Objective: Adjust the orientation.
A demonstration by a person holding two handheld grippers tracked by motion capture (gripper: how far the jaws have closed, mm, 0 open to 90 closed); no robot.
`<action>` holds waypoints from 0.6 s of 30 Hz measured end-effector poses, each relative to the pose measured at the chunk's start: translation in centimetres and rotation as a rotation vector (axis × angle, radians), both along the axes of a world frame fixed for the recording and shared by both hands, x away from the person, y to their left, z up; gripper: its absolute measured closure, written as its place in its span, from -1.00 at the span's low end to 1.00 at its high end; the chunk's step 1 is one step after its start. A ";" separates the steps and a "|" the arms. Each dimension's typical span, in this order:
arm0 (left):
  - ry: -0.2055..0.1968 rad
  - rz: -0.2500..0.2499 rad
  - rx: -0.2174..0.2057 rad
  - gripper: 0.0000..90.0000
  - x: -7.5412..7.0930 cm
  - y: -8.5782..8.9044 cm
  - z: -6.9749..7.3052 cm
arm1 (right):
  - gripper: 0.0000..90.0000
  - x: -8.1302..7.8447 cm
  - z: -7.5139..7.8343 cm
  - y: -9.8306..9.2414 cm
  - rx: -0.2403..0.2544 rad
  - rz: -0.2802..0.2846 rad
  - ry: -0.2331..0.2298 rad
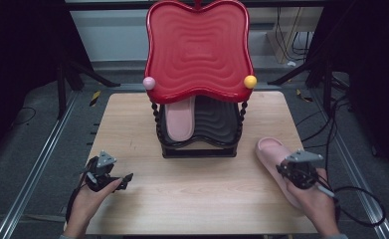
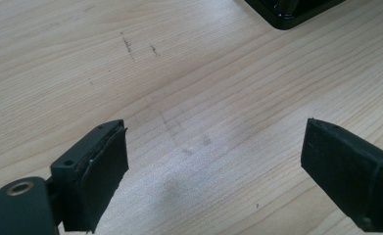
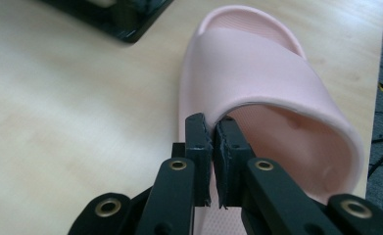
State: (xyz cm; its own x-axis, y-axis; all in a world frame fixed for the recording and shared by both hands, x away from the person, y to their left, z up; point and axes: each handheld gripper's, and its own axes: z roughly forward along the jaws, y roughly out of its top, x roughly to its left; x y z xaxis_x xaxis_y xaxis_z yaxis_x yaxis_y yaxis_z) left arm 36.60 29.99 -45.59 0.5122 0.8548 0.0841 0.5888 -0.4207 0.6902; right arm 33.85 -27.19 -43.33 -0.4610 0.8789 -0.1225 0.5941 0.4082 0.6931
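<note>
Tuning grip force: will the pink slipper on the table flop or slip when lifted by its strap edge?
The pink slipper looks like thick moulded foam: probably light, slightly bendy. Pinched at the strap's edge by the right claw, the sole would likely droop. Its matte surface suggests little slipping.

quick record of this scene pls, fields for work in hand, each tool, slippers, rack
work in hand: pink slippers going onto a two-tier rack
right tool: shut on the loose slipper's strap edge
left tool: open, over bare table, nothing between the jaws
loose slipper: lies on the table right of the rack, toe away from the person
other slipper: lies on the rack's black lower shelf, left side
rack: red top tray, tilted
</note>
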 end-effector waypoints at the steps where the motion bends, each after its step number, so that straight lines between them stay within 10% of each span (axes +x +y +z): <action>1: -0.002 0.001 0.001 -0.78 0.0 0.0 0.0 | 0.91 -1.0 0.1 0.2 -0.004 0.014 0.005; 8: -0.006 0.004 -0.001 -0.78 0.0 0.0 0.1 | 0.90 -5.1 0.7 3.2 0.005 0.123 0.017; 18: -0.009 0.007 -0.013 -0.78 0.0 0.2 0.3 | 0.90 -4.7 1.3 10.9 0.006 0.297 0.026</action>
